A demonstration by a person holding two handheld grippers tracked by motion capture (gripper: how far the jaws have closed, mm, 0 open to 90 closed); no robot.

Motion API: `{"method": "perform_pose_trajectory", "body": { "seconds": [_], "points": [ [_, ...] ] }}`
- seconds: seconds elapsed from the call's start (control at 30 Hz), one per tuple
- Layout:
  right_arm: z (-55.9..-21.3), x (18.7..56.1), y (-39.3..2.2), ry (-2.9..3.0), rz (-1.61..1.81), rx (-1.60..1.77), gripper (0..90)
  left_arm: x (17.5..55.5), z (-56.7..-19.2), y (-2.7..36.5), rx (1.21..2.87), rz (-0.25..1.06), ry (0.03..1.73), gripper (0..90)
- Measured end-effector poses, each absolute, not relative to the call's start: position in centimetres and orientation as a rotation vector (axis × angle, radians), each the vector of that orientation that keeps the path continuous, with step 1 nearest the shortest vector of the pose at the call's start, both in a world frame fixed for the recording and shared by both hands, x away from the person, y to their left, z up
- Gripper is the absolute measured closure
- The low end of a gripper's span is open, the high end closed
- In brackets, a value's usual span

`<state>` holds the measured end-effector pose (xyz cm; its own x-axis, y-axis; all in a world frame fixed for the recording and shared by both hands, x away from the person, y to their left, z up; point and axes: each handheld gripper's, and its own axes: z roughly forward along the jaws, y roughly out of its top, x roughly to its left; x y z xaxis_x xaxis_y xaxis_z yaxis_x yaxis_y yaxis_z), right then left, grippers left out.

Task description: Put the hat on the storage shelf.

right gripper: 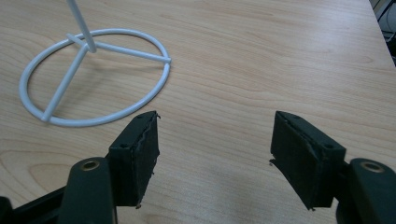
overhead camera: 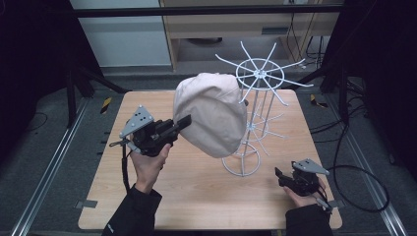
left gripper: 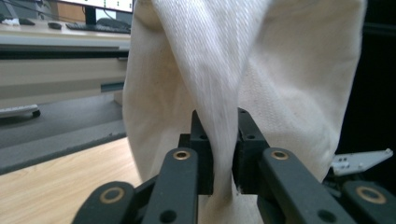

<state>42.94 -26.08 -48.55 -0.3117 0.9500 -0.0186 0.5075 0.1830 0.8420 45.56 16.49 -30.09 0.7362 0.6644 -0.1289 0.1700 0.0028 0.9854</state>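
A cream cloth hat (overhead camera: 212, 113) hangs in the air over the table's middle, beside a white wire rack (overhead camera: 255, 98). My left gripper (overhead camera: 184, 122) is shut on the hat's left edge. In the left gripper view a fold of the hat (left gripper: 224, 84) is pinched between the two black jaws of the left gripper (left gripper: 223, 154). My right gripper (overhead camera: 279, 176) rests low near the table's front right corner, open and holding nothing. In the right gripper view the right gripper (right gripper: 212, 156) has bare wood between its jaws, and the rack's ring base (right gripper: 93, 74) lies ahead to the left.
The wooden table (overhead camera: 147, 196) has bare room at the front and left. The rack's spokes spread wide at the top (overhead camera: 259, 73). Cables (overhead camera: 359, 187) trail on the floor at the right. A desk with a keyboard (left gripper: 93, 27) stands beyond the table.
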Motion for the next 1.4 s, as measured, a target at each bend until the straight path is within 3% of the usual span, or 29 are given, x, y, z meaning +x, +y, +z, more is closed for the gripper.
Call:
{"method": "perform_pose_trajectory", "body": {
  "seconds": [0.2,0.4,0.6,1.03,1.4],
  "points": [
    [-48.6,42.9,-26.1,1.905,1.024,1.363,32.6,45.5,-30.7,16.3,1.584,0.459,0.7,74.0],
    [-48.6,42.9,-26.1,1.906,1.024,1.362,32.6,44.2,-31.3,17.1,1.618,0.486,0.703,53.6],
    [-48.6,42.9,-26.1,1.905,1.023,1.366,32.5,42.6,-32.0,18.9,1.626,0.519,0.711,41.5],
    [-48.7,42.9,-26.1,1.904,1.017,1.372,31.8,41.2,-35.1,23.7,1.68,0.559,0.829,33.0],
    [-48.8,43.0,-26.2,1.899,1.016,1.385,27.1,43.2,-43.1,29.0,1.772,0.589,1.159,29.7]
  ]
}}
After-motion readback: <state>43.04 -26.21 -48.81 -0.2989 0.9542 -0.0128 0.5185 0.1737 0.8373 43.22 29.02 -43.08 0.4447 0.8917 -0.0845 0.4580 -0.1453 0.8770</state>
